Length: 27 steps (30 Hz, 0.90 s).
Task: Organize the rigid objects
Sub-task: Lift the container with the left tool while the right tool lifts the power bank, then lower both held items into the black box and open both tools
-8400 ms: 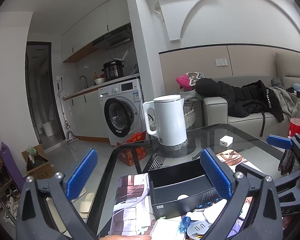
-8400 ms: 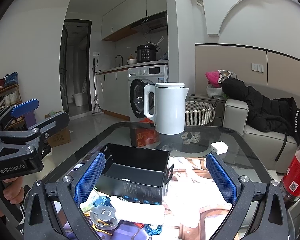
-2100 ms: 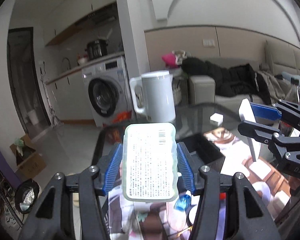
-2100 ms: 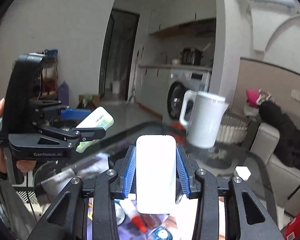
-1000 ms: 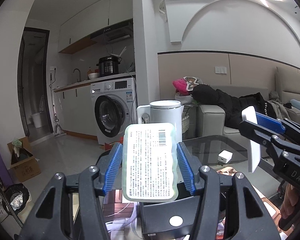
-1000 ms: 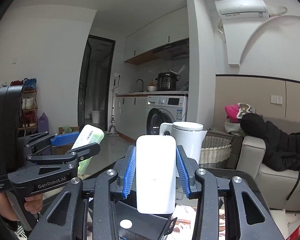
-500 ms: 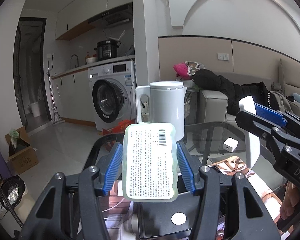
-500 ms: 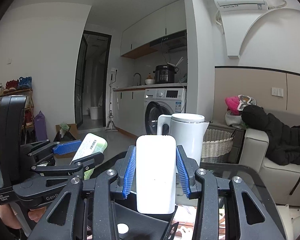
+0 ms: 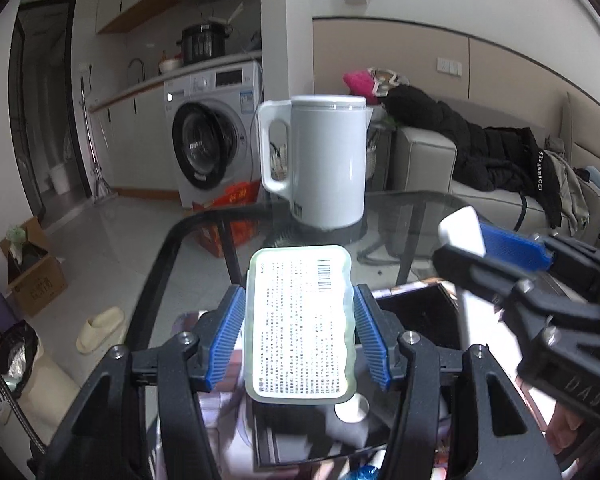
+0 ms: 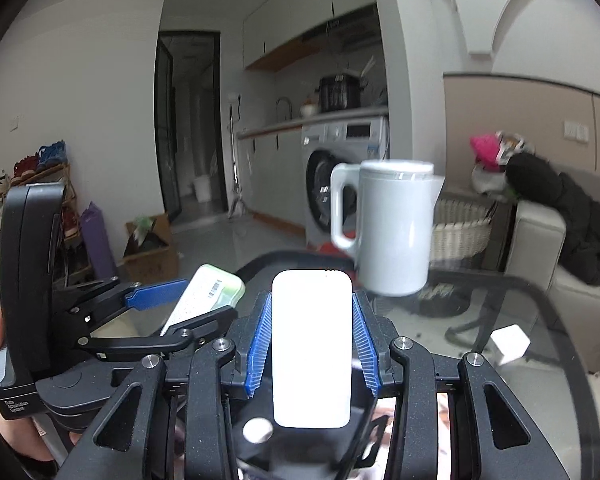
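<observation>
Blue ribbed pads of the left gripper (image 9: 300, 336) press both long sides of a pale green case (image 9: 300, 324) with a printed label, holding it upright above the open black box (image 9: 420, 312) on the glass table (image 9: 400, 216). Just beside it, the right gripper (image 10: 311, 348) clamps a plain white slab (image 10: 311, 350) the same way, over the box's dark interior (image 10: 300, 440). A white kettle (image 9: 326, 162) stands beyond.

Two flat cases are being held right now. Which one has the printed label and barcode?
The pale green case clamped in the left gripper; the right gripper's case is plain white.
</observation>
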{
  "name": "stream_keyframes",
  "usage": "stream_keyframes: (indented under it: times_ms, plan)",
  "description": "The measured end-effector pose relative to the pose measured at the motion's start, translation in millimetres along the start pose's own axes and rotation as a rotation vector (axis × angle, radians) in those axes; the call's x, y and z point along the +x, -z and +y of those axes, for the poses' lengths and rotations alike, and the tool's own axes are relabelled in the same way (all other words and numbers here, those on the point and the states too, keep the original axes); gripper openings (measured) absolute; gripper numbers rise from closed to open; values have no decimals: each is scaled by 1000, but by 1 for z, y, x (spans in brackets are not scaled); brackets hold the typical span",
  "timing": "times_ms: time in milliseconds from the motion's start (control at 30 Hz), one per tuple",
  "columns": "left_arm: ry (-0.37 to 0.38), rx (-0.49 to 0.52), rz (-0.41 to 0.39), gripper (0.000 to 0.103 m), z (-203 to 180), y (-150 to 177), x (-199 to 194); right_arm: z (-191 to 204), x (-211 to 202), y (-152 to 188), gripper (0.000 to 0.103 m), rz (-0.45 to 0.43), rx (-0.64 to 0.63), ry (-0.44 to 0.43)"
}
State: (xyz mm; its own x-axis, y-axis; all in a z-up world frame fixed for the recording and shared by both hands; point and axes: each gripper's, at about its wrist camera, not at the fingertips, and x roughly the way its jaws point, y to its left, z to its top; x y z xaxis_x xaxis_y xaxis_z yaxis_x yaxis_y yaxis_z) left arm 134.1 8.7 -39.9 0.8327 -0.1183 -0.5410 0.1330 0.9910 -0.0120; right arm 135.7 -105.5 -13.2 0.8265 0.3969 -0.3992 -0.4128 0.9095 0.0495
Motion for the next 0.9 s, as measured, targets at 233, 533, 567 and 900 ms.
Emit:
stream_keyframes:
  times_ms: [233,533,567,900]
  plan:
    - [3,9,129,55,-1,9,18,-5,34,17,39,178,50,-76]
    - [-6,50,215,52,-8,15,29,-13,69,45,39,399,96,-81]
    - [1,43,218,52,-7,16,29,-11,66,47,39,394,82,-73]
    - [20,31,226,52,-5,21,21,-2,63,51,44,435,41,-60]
